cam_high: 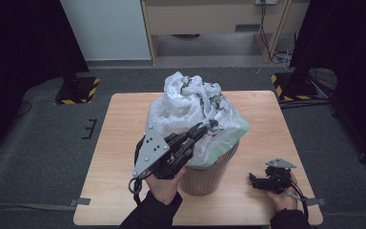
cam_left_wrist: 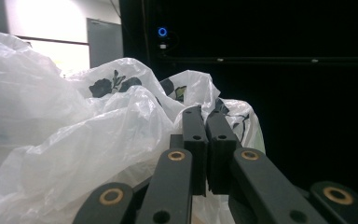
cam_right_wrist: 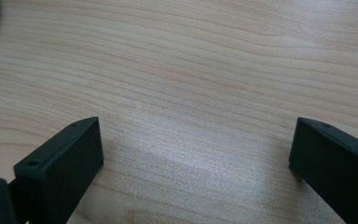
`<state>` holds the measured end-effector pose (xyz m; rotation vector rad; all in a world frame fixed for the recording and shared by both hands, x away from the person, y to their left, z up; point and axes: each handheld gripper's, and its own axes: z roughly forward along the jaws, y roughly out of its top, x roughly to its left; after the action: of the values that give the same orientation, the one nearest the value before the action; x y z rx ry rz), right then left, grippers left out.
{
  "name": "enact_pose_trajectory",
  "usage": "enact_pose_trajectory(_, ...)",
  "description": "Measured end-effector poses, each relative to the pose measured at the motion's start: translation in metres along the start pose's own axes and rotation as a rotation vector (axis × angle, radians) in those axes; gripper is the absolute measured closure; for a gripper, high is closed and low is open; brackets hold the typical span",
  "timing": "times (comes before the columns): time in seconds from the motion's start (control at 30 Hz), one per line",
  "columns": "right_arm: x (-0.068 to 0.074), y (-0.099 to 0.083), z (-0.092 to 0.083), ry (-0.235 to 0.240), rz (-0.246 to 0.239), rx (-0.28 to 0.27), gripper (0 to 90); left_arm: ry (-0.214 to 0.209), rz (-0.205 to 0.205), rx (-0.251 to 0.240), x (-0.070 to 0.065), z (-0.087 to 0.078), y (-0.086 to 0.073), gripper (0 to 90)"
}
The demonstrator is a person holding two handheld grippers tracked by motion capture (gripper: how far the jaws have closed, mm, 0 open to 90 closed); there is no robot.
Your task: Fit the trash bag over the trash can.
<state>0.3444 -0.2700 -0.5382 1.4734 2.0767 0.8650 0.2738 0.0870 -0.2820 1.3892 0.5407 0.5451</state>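
Plastic bag [cam_high: 190, 102] bulges out of the top of the wooden bin [cam_high: 205, 174], which stands near the middle of the worktop [cam_high: 119, 143], toward your edge. Your left tongs [cam_high: 208, 126] are together at the bag's front-right side, tips against the film; can't tell if any film is pinched between them. Your right tongs [cam_high: 252, 180] are wide apart with nothing in them, low over bare worktop right of the bin.

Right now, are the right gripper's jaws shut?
No: in its own view the right gripper has its jaws standing wide apart over the bare table.
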Motion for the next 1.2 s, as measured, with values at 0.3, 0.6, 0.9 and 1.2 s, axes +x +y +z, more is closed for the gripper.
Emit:
enact_pose_trajectory(0.3,0.000,0.000,0.000,0.003,-0.003,-0.001,2.7,-0.032,0.014,0.038,-0.004,-0.001,0.004,87.8)
enact_pose_trajectory(0.6,0.000,0.000,0.000,0.003,-0.003,0.000,2.7,-0.063,0.014,0.114,-0.003,0.015,-0.007,86.9)
enact_pose_trajectory(0.9,0.000,0.000,0.000,0.003,-0.007,-0.001,2.7,-0.089,0.044,0.153,-0.008,0.014,-0.006,81.4)
enact_pose_trajectory(1.2,0.000,0.000,0.000,0.004,-0.004,-0.002,2.7,-0.064,0.060,0.135,-0.011,0.018,-0.009,64.2)
